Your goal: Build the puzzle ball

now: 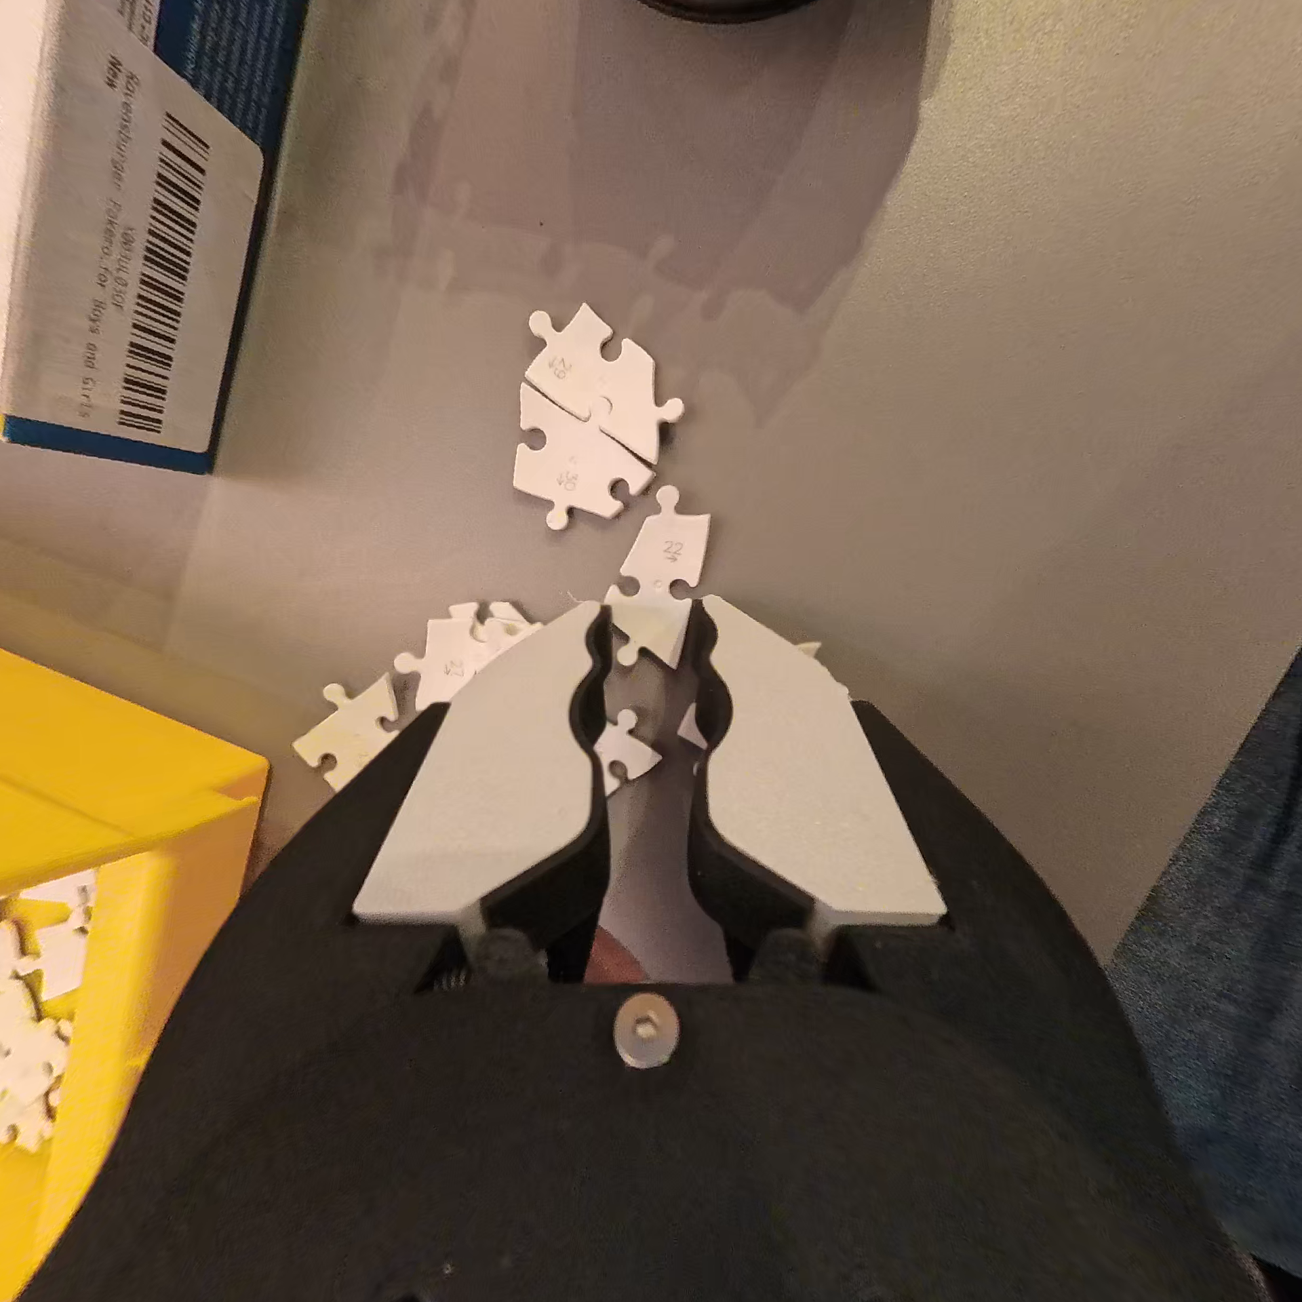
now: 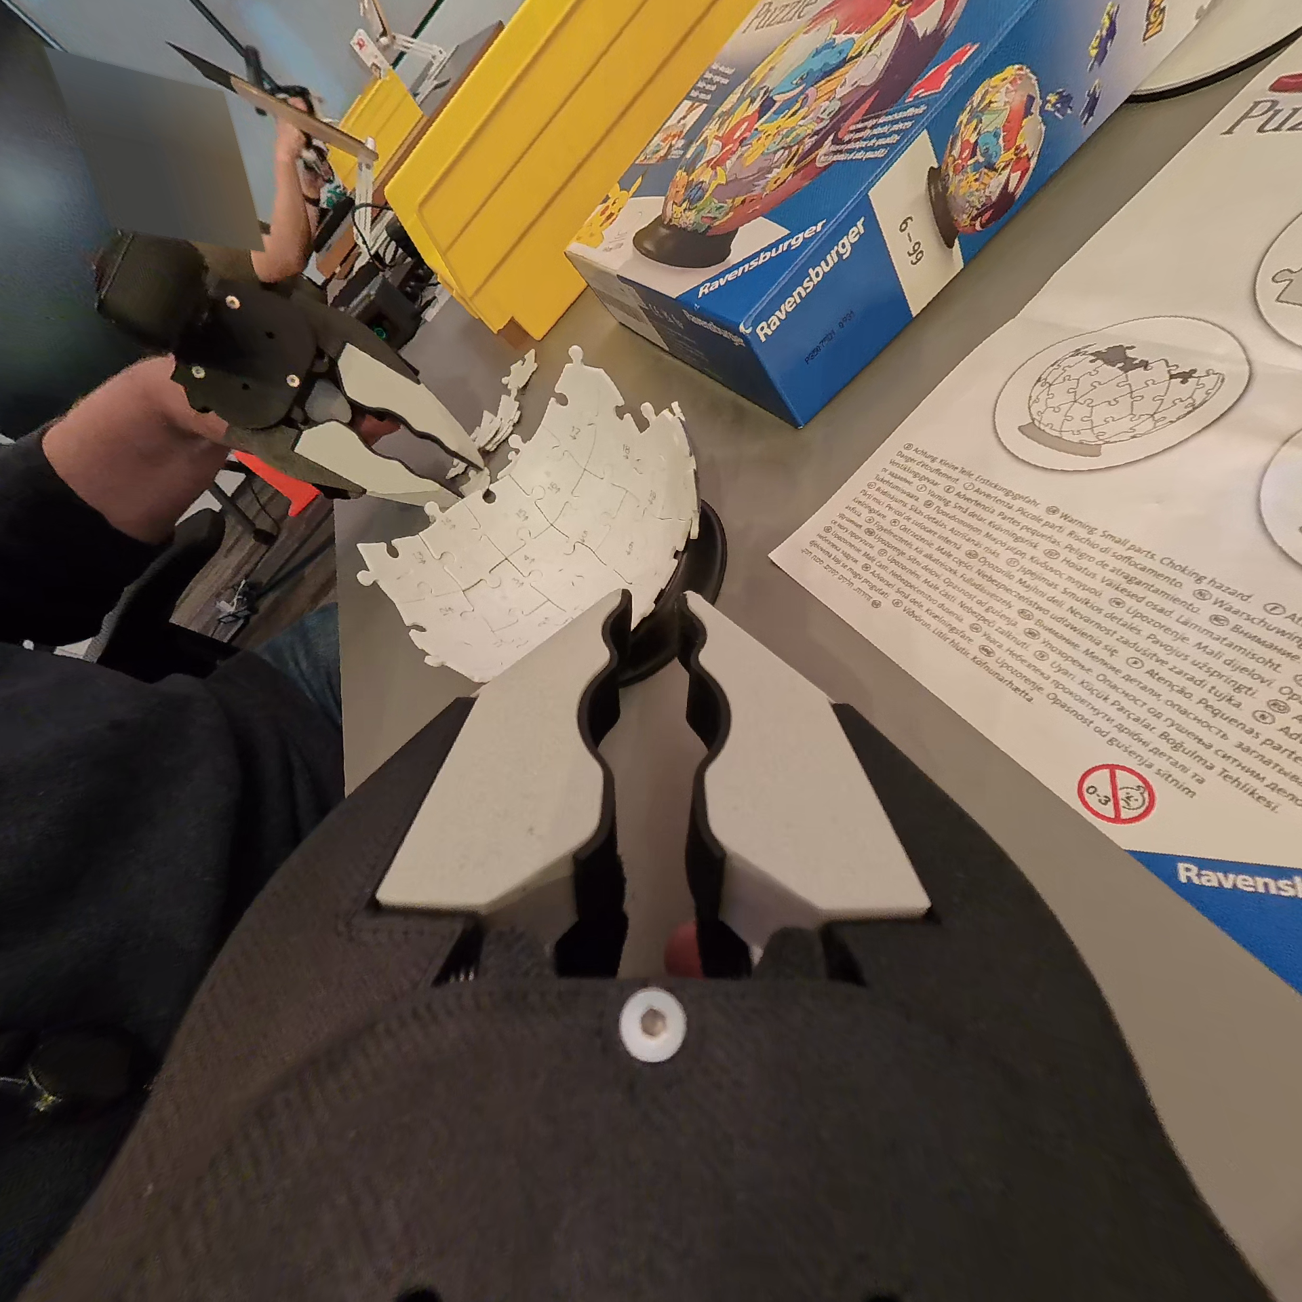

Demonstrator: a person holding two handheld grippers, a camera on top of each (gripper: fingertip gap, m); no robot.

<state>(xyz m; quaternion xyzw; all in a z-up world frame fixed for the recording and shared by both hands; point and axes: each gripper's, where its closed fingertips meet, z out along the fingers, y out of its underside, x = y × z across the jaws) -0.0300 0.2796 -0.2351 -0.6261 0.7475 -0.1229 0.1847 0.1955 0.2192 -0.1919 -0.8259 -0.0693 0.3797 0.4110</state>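
We record the left gripper [image 1: 649, 611] nearly closed, pinching one white puzzle piece [image 1: 648, 634] at its tips. Just beyond lies one loose piece [image 1: 669, 553], then a joined group of three pieces [image 1: 592, 416]. The right gripper [image 2: 654, 599] stands slightly open and holds nothing. Directly ahead of it, to its left, sits one half-built puzzle ball [image 2: 549, 535] on a black stand [image 2: 694, 563]. One blue puzzle box [image 2: 831, 232] and one instruction sheet [image 2: 1099, 535] lie farther off.
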